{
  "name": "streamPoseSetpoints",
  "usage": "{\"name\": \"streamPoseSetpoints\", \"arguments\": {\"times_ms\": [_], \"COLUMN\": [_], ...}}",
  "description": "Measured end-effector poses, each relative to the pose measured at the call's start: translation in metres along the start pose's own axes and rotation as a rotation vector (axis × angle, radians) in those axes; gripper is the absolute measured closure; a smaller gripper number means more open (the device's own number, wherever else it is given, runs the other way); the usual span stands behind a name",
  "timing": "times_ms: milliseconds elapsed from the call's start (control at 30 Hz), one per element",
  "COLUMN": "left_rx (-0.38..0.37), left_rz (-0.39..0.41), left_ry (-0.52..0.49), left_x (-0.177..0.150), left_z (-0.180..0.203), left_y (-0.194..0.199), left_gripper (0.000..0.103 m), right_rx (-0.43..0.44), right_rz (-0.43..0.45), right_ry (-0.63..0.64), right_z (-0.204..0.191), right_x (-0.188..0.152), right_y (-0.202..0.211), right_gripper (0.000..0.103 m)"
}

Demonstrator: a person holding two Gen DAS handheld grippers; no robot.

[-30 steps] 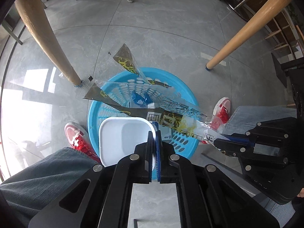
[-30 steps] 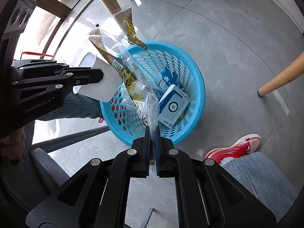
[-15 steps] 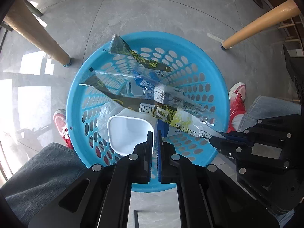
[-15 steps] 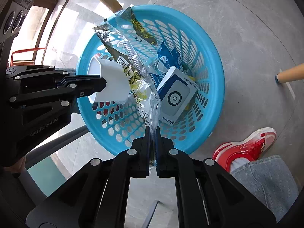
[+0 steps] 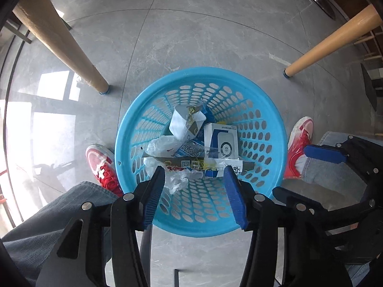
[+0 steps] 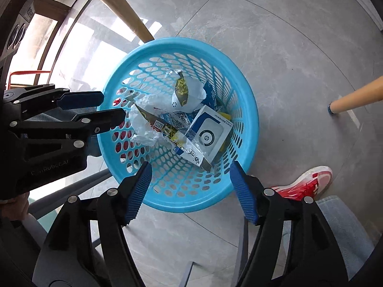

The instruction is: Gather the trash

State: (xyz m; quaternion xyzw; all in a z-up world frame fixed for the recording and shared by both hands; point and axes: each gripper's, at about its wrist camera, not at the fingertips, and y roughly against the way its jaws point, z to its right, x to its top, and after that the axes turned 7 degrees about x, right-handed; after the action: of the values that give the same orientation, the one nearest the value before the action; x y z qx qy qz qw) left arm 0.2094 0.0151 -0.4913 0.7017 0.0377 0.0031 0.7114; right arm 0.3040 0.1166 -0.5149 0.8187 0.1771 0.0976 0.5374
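blue basket: upright on floor | inside: white cup tipped, boxed carton, long wrapper, possibly crumpled plastic

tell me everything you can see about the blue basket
The basket is round, bright blue plastic, its sloping wall pierced with rows of oval holes under a smooth rim. It stands upright on the grey tiled floor between two red shoes. Inside lie a white-and-blue box, a long clear wrapper, a white cup and crumpled plastic. Neither open gripper touches it.
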Motion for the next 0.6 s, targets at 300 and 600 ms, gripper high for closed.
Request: {"name": "streamPoseSetpoints", "arguments": {"times_ms": [300, 600], "left_rx": [-0.030, -0.050], "left_rz": [0.129, 0.323], "left_ry": [-0.011, -0.038], "left_x": [-0.042, -0.098], "left_z": [-0.006, 0.007], "left_y": [0.081, 0.168], "left_gripper": [0.030, 0.028], "right_rx": [-0.036, -0.022], "right_rz": [0.128, 0.279], "right_ry": [0.027, 0.034], "right_z": [-0.032, -0.069], "right_x": [-0.039, -0.089], "right_y": [0.074, 0.153], "right_gripper": [0.017, 0.014]}}
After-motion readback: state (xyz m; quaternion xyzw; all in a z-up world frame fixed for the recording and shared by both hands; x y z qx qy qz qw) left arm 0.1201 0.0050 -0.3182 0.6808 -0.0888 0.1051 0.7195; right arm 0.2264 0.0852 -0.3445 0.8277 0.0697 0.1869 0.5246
